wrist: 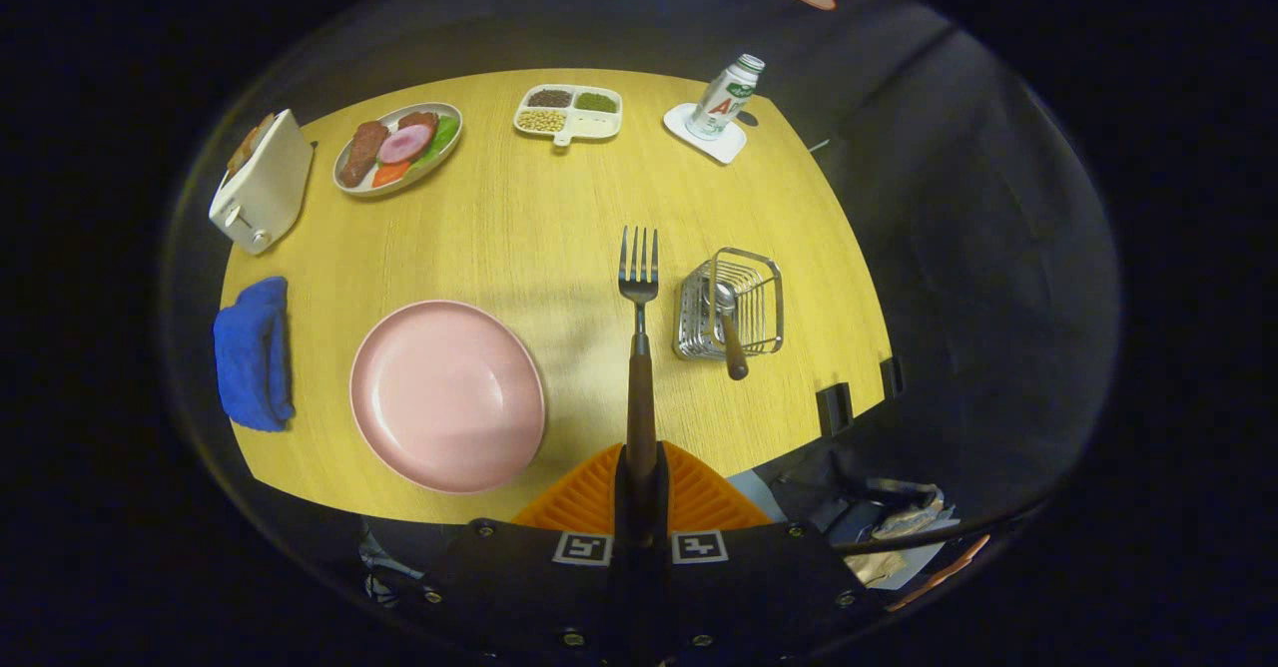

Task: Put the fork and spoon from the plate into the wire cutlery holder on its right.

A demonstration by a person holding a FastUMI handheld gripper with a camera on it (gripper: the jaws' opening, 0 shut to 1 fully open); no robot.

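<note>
The gripper has its two fingers pressed together on the dark wooden handle of a silver metal fork, so the jaws are closed and gripping it by the handle's rear part. The fork's long axis runs straight ahead along the fingers, tines at the far end, held above the yellow wooden table.

The square silver wire cutlery holder stands on the table to the right of the fork and about level with its head and neck. A spoon with a metal bowl and a brown wooden handle already sits in the holder, its handle leaning out over the near rim toward the gripper. The round pink plate lies to the left of the fork, with no cutlery seen on it.

The relation that matters is this sideways offset: the holder lies to the right of the tines, not ahead of them, and the fork appears to lie roughly level rather than pointing down. As a judgement, setting the fork in would call for carrying it rightward over the holder's open top and tipping one end downward, while keeping clear of the spoon's leaning handle.
</note>
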